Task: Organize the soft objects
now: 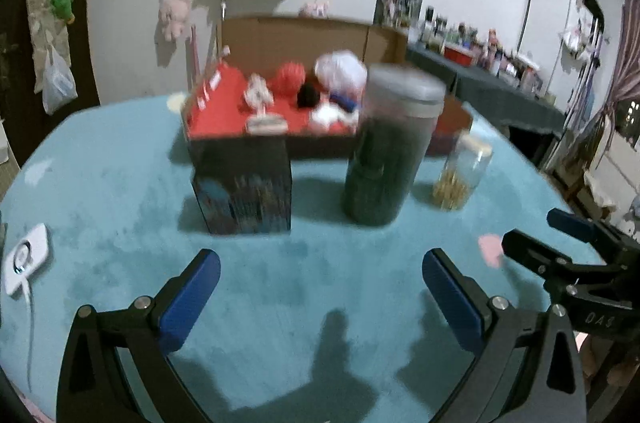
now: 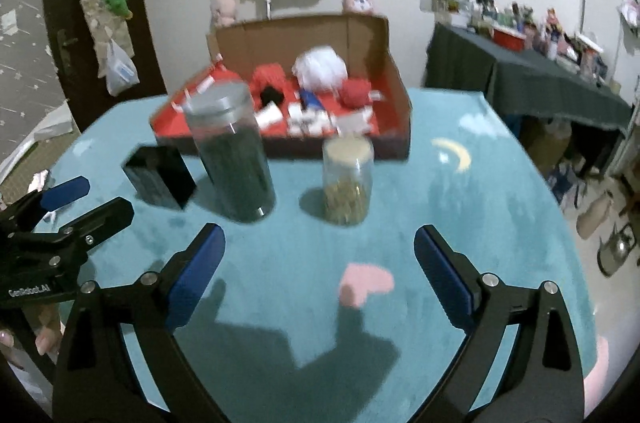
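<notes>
A cardboard box [image 1: 304, 35] with a red floor stands at the back of the teal table [image 1: 120, 191]; it also shows in the right wrist view [image 2: 396, 95]. Inside lie soft things: a red ball [image 1: 289, 78], a white puff [image 2: 320, 67], a black pompom [image 2: 271, 96], another red ball [image 2: 356, 93] and small white pieces. My left gripper [image 1: 320, 287] is open and empty above the table's near part. My right gripper [image 2: 320, 271] is open and empty too, above a pink heart print [image 2: 366, 285].
A tall dark jar with a grey lid [image 1: 388, 147], a small glass jar with yellowish contents [image 1: 460, 175] and a dark box [image 1: 244, 183] stand in front of the cardboard box. A white charger [image 1: 26, 259] lies at the left edge. Bags and plush toys hang on the wall.
</notes>
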Tool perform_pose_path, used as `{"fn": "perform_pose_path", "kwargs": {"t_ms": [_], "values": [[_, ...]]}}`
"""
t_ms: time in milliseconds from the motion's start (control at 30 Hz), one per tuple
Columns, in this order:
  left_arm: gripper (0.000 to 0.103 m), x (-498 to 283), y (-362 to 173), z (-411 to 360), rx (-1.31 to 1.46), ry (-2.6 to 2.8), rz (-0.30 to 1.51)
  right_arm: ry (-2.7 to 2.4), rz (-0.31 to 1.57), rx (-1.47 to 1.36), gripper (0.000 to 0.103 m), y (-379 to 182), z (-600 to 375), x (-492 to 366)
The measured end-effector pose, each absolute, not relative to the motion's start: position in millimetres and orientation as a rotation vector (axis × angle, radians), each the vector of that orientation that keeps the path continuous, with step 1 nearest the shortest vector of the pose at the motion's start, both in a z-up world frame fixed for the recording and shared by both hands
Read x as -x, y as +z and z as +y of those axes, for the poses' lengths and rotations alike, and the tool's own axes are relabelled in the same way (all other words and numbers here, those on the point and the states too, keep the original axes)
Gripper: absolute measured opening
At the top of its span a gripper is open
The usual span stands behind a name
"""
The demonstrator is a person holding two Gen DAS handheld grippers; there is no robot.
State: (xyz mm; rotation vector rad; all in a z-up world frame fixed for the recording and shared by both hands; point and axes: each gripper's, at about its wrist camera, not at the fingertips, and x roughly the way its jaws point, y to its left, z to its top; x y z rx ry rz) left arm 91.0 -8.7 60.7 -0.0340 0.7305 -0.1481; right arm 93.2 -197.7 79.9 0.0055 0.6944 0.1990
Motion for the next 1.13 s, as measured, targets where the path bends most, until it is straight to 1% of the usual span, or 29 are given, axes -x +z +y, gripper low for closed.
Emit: {"fn": "perform_pose_path", "kwargs": {"t_ms": [267,467,600,1133], "values": [[0.103,-101,26,-15,0.0,-0.096,0.829,0.161,0.814,-0.02,0.097,26,-205,-100],[0.103,-103,13,-19,-0.037,-0.045,0.872,0.144,0.869,-0.014,0.097,4,-208,-109],[0.103,-102,12,-19,-0.032,-0.038,0.872,0.113,0.865,0.035,0.097,1,-204,-110],[0.103,-102,12,-17,-0.029,-0.037,0.873,0.104,0.86,0.027,0.098,0,-206,-112]]}}
